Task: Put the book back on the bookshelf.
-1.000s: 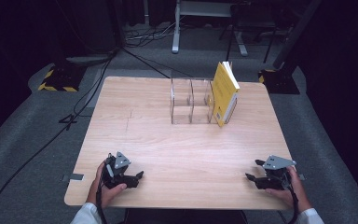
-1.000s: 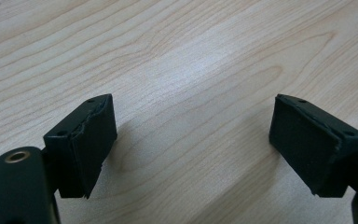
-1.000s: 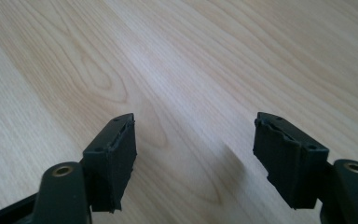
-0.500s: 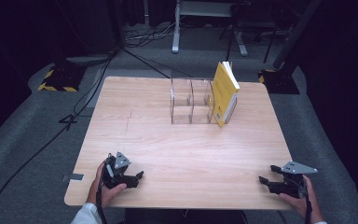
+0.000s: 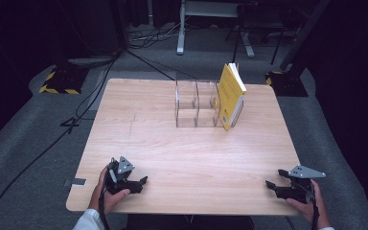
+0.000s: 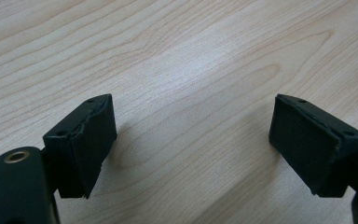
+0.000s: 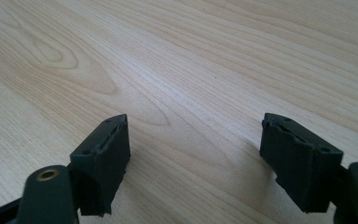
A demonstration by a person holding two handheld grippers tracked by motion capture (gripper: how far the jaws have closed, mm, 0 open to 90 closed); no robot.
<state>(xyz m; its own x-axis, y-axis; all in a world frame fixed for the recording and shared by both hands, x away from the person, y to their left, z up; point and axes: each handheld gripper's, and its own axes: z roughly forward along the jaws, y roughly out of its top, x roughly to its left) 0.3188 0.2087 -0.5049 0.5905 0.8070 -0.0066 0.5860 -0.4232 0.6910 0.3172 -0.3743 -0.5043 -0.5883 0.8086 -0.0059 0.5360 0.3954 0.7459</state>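
Yellow book (image 5: pixel 230 96) stands upright against a clear divider rack (image 5: pixel 196 103), seen from above; both tongs views show released jaws over bare table (image 6: pixel 191 56).

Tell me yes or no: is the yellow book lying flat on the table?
No, the yellow book stands upright, leaning against the clear organizer at the table's far side.

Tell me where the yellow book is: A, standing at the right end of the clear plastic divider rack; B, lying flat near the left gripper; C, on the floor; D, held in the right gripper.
A: the yellow book stands upright against the right end of the clear plastic divider rack, far across the wooden table from both grippers.
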